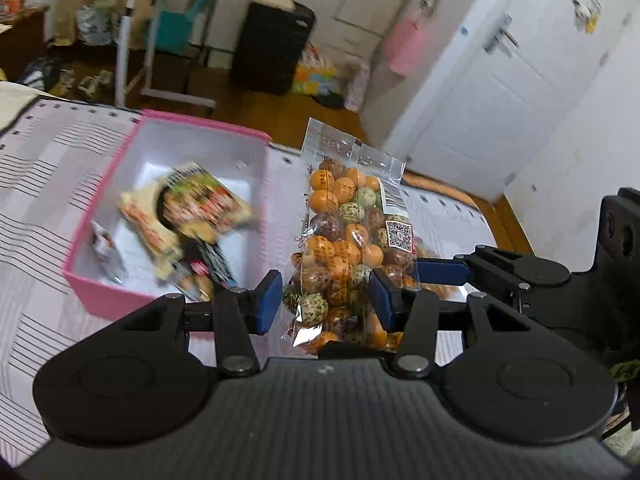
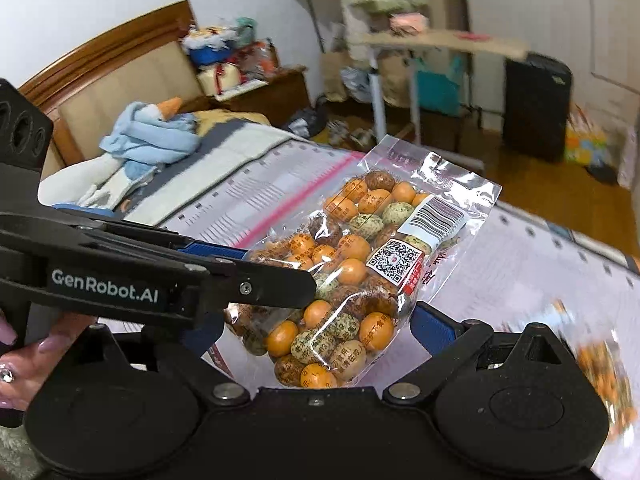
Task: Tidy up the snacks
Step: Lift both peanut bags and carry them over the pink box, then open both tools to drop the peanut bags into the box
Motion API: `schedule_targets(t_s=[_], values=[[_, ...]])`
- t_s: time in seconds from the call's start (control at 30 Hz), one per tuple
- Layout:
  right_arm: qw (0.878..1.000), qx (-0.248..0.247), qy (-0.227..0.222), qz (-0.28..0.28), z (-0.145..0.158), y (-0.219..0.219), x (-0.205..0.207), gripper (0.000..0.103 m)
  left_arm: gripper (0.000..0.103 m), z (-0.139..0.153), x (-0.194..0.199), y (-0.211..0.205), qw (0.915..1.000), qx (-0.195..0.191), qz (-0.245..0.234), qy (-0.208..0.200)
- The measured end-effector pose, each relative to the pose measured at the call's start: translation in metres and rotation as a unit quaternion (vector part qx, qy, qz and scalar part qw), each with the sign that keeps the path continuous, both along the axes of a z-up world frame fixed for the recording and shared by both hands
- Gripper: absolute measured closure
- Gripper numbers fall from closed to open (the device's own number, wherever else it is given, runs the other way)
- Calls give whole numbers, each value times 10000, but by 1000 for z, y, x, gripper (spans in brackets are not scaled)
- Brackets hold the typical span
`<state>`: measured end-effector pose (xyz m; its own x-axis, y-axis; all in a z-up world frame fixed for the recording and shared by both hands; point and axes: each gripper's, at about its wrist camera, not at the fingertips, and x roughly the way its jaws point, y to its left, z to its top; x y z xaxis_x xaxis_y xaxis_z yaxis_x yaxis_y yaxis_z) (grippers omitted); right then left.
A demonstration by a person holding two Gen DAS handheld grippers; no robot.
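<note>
While both claws are raised above the striped bed cover, a clear bag of coated nuts hangs between them. From the left wrist view, the left claw pinches the lower part of the bag between its blue pads, and the right claw's blue-tipped finger comes in from the right edge against the same bag. Only this view shows the pink box lying on the bed just left of the bag, with several snack packets inside, blurred. From the right wrist view, the right claw also clamps the bag's lower end, and the left claw crosses in from the left over the bag's side. Only this view shows a hand under the left tool, a blue plush toy by the wooden headboard, and a blurred second snack bag at the right edge.
</note>
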<state>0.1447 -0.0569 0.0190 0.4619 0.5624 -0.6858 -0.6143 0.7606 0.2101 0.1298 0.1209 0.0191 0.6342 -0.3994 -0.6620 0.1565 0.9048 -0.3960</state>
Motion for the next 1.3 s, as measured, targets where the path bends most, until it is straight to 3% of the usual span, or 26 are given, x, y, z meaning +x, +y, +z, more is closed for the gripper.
schedule_targets(t_s=[0.23, 0.73, 1.03, 1.13, 1.3], values=[[9990, 147, -144, 393, -12, 43, 48, 2, 57, -6, 42, 45, 9985, 146, 529, -91], [9978, 357, 198, 529, -92, 90, 109, 2, 55, -90, 104, 93, 9924, 322, 1175, 147], [9978, -84, 528, 388, -120, 123, 123, 6, 51, -117, 116, 106, 9870, 487, 1511, 256], [9979, -113, 525, 360, -118, 115, 116, 6, 50, -114, 110, 109, 9850, 657, 1591, 64], [9988, 110, 463, 129, -94, 76, 97, 7, 48, -98, 93, 109, 9871, 623, 1474, -49]])
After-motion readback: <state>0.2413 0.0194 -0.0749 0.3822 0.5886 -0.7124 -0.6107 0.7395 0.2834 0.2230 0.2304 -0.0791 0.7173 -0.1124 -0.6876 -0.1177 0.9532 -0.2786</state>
